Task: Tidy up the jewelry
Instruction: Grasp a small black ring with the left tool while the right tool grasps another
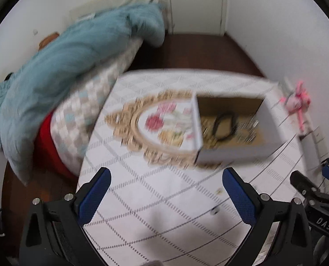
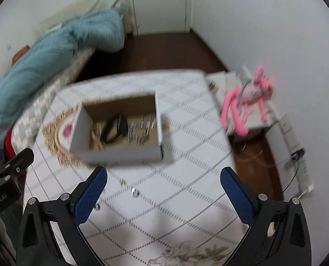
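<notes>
A white cardboard box (image 1: 233, 153) (image 2: 120, 154) stands on the table, holding a black loop (image 1: 224, 124) (image 2: 114, 129) and blurred silver and gold jewelry (image 2: 140, 128). Small loose pieces lie on the cloth in front of it: a silver one (image 2: 134, 192) (image 1: 213, 211) and a gold one (image 2: 122, 180) (image 1: 219, 191). My left gripper (image 1: 166, 190) is open and empty, near the table's front. My right gripper (image 2: 163, 190) is open and empty, above the silver piece. Both views are motion-blurred.
The table (image 2: 186, 133) has a white diamond-pattern cloth with a gold-framed floral print (image 1: 164, 124) under the box. A bed with a teal blanket (image 1: 64, 66) lies left. A pink toy (image 2: 248, 102) sits on a stand at right. Dark floor (image 2: 164, 51) lies beyond.
</notes>
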